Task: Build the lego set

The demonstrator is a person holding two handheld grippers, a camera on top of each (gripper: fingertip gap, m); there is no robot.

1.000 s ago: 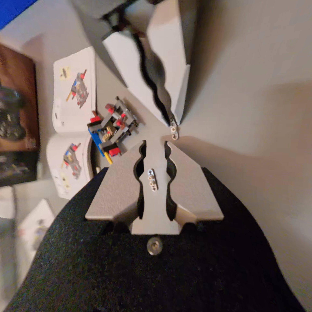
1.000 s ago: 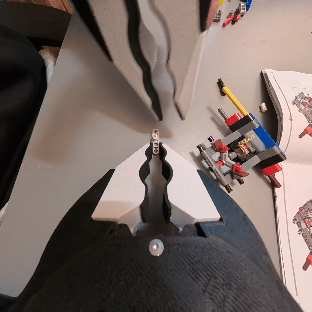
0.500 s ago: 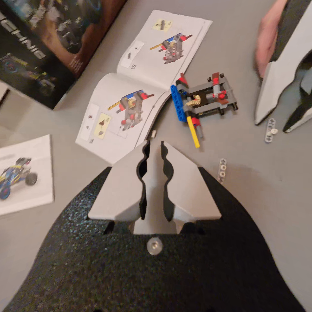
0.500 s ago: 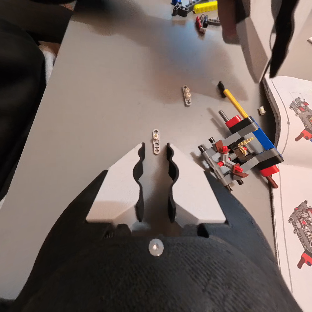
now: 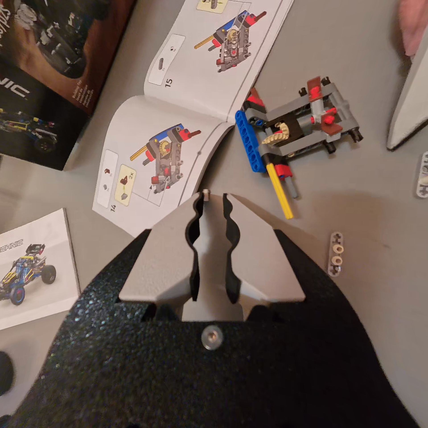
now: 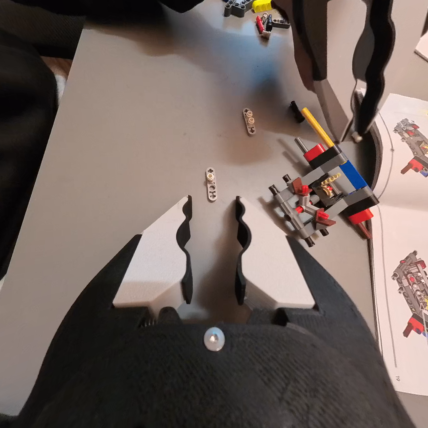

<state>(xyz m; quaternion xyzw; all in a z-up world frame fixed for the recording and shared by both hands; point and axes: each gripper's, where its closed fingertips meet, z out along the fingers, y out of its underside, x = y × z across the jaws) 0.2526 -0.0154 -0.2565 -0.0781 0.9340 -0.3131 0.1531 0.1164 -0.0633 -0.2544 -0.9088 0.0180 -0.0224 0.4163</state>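
The part-built model (image 5: 298, 129), grey with a blue beam and a yellow axle, lies on the grey table beside the open instruction booklet (image 5: 185, 111); it also shows in the right wrist view (image 6: 324, 192). My left gripper (image 5: 213, 196) is open, and a small pale pin (image 5: 205, 194) lies on the table by its left fingertip. In the right wrist view the left gripper (image 6: 350, 136) points down at that pin (image 6: 356, 136). My right gripper (image 6: 213, 199) is open and empty. A flat grey liftarm with one tan pin (image 6: 211, 186) lies just ahead of its tips. A second liftarm with two tan pins (image 6: 249, 121) lies farther off and also shows in the left wrist view (image 5: 335, 254).
The set's dark box (image 5: 34, 69) and a leaflet (image 5: 34, 266) lie at the left. Loose parts (image 6: 261, 14) sit at the table's far end. The table's left edge (image 6: 69, 92) borders dark cloth. The booklet (image 6: 405, 208) covers the right side.
My right gripper opened, left the one-pin liftarm on the table and then opened wider. My left gripper left the two-pin liftarm and swung over to the small pin by the booklet.
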